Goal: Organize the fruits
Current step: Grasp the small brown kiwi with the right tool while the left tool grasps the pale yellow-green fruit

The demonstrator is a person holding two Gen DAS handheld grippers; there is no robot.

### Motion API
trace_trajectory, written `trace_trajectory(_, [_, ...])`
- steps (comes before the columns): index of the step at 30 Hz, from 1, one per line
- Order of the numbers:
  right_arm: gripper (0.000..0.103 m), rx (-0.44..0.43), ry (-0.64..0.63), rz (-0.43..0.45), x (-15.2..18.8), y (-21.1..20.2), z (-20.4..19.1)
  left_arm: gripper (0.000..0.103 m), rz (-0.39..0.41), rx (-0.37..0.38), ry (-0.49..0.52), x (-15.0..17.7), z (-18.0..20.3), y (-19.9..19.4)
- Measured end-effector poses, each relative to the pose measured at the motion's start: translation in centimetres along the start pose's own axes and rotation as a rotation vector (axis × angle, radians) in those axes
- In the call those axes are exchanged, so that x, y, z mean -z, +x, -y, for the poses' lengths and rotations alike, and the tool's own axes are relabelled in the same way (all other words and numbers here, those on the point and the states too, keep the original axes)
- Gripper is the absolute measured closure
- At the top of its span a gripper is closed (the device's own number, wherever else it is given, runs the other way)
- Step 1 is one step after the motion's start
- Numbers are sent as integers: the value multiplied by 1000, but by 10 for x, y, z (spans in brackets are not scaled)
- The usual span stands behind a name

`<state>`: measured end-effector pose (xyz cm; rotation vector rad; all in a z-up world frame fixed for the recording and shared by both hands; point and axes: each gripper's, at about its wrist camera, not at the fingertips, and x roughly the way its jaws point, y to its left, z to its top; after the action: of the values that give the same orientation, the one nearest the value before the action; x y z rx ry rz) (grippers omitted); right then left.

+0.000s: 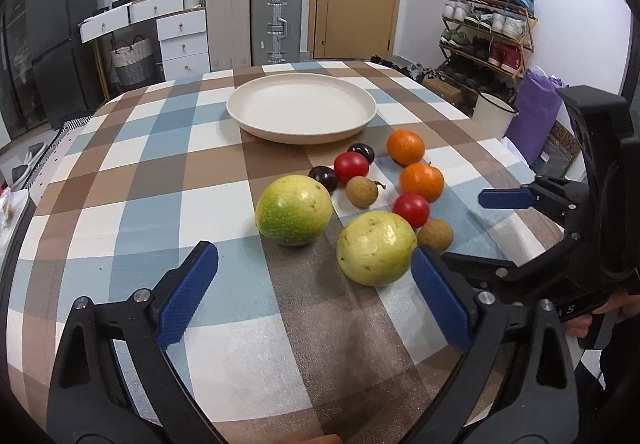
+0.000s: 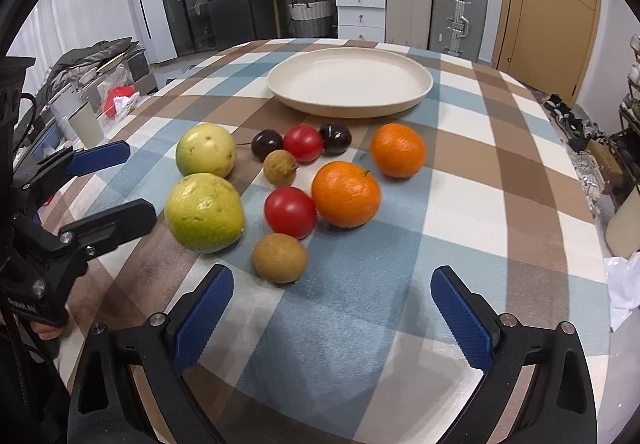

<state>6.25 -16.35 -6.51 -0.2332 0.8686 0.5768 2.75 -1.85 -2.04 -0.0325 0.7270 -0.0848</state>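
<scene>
Fruits [image 2: 280, 183] loose beside cream plate [image 2: 420, 83], apparently untouched; left gripper [image 1: 316, 284] and right gripper [image 2: 332, 308] jaws spread, empty.

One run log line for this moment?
left gripper: open | right gripper: open | plate: empty | fruits: on table

Black-framed left gripper [image 1: 314, 292] — blue ribbed jaws, silver screws, seemingly white lettering.

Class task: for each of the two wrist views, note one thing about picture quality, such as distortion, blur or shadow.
Left wrist view: fisheye bends the checked tablecloth into curves, dark corners; the round cream plate stays sharp. Right wrist view: the near orange tangerine and red tomato look slightly smeared; soft shadows fall under the open right gripper.
</scene>
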Motion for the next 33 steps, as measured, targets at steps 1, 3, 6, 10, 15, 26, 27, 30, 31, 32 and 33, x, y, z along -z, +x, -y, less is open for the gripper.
trace_trajectory(1, [13,-4,-1,-5,0,1,-1,6,-5,3,3,0,1,1])
trace_trajectory(3, [16,-3,-6,-11,0,4,-3,6,-8,7,2,1,1,2])
trace_trajectory(6, [17,-10,-13,-23,-1,6,-7,6,-15,17,6,2,2,4])
trace_trajectory(10, [28,-8,-41,-30,-2,9,-13,6,-30,14,9,2,5,9])
trace_trajectory(15, [50,-25,-64,-18,-3,8,-17,6,-49,32,-19,1,4,15])
trace_trajectory(26, [73,-67,-19,2,8,-6,-6,16,-77,65,12,0,20,22])
trace_trajectory(27, [73,-64,-12,2,9,-7,-3,21,-85,64,16,0,22,25])
trace_trajectory(30, [73,-55,6,5,11,-10,4,28,-106,66,26,-1,29,32])
trace_trajectory(31, [73,-53,11,5,11,-11,6,30,-112,69,31,-2,31,34])
trace_trajectory(32, [73,-53,12,6,12,-11,7,35,-120,68,35,-2,33,37])
trace_trajectory(33, [73,-51,13,6,12,-12,8,44,-126,66,35,-3,34,39])
